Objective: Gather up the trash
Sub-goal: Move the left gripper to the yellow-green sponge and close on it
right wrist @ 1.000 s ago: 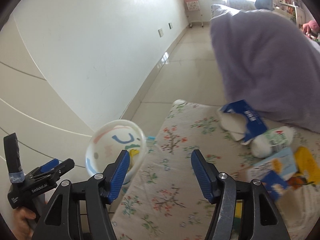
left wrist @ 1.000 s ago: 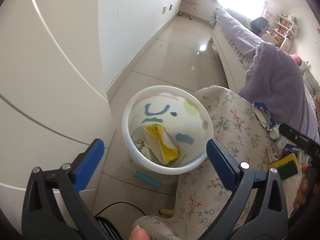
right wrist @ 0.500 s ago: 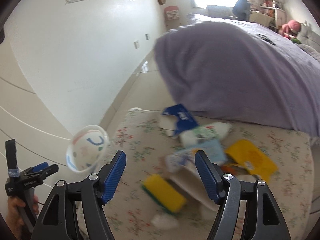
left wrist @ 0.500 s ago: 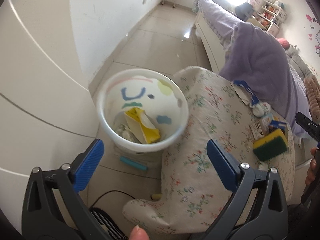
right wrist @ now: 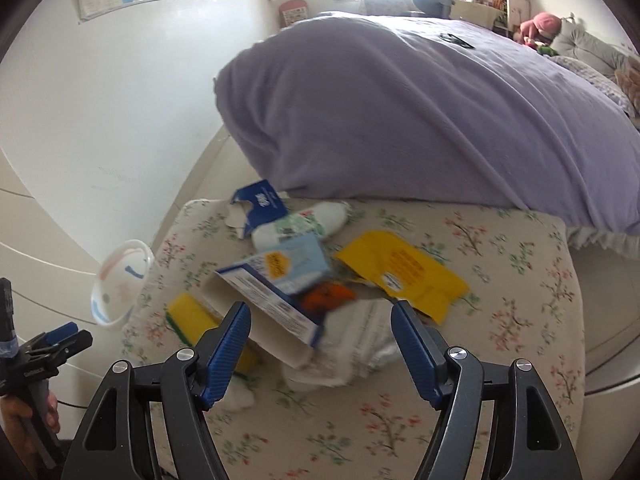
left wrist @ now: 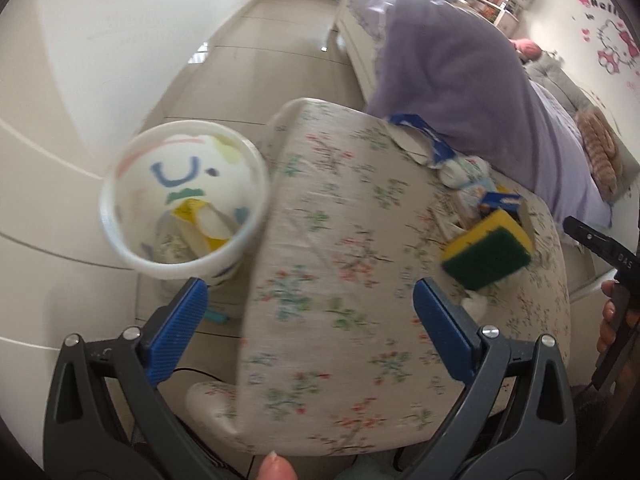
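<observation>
A white bin (left wrist: 184, 204) with a painted face stands on the floor left of the floral cushion (left wrist: 352, 280); yellow packaging (left wrist: 204, 224) lies inside it. The bin also shows in the right wrist view (right wrist: 120, 284). On the cushion lie a yellow-green sponge (left wrist: 488, 252), a blue-white carton (right wrist: 276, 288), a yellow packet (right wrist: 404, 276), a torn blue box (right wrist: 256, 204), a white wrapped roll (right wrist: 304, 224) and crumpled white paper (right wrist: 352, 356). My left gripper (left wrist: 310, 320) is open and empty above the cushion's near edge. My right gripper (right wrist: 320, 332) is open and empty just above the carton and paper.
A bed with a purple duvet (right wrist: 420, 120) rises behind the cushion. White wall panels (left wrist: 48, 120) stand to the left of the bin. Tiled floor (left wrist: 272, 52) runs along the wall toward the window.
Both grippers swung right, away from the bin and over the cushion. The right gripper came down close to the trash pile. Both stay open.
</observation>
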Tool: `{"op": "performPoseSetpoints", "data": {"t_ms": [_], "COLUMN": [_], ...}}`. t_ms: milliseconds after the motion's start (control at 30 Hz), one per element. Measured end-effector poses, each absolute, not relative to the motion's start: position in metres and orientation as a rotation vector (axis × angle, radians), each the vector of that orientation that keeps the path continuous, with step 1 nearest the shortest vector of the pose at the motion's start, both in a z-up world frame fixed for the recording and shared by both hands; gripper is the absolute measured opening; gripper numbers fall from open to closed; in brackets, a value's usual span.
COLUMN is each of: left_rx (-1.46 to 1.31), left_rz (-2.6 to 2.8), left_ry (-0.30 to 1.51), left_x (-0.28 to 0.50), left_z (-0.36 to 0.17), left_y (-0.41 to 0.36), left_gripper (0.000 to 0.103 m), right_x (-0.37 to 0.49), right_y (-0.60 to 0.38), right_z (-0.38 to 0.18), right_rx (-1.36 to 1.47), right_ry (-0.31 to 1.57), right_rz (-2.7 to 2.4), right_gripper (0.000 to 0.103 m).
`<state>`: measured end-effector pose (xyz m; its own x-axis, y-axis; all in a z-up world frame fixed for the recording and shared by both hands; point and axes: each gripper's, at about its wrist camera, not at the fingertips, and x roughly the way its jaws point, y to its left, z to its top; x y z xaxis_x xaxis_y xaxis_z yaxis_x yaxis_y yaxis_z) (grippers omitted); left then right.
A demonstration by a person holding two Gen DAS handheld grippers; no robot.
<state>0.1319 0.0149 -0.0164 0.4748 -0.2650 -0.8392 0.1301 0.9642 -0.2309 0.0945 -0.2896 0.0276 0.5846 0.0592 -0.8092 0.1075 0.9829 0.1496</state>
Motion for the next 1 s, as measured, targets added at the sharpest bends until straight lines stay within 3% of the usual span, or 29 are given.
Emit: {"op": "performPoseSetpoints", "data": {"t_ms": [733,1000], "left_rx": [-0.044,0.066], "left_rz": [-0.480,-0.555], "left_ry": [1.047,0.974], "left_x": [0.135,0.136], "left_z": [-0.024,-0.028], "left_y": [-0.111,-0.146], "left_gripper": [0.102,0.095], "right_x": [0.078,0.081], "right_y": [-0.339,-0.343], "right_z": [0.007,0.001], "right_rx": [0.233,0.245], "right_ry": [1.025,1.044], "right_rz": [-0.099,-0.110], "right_gripper": [0.074,0.074]}}
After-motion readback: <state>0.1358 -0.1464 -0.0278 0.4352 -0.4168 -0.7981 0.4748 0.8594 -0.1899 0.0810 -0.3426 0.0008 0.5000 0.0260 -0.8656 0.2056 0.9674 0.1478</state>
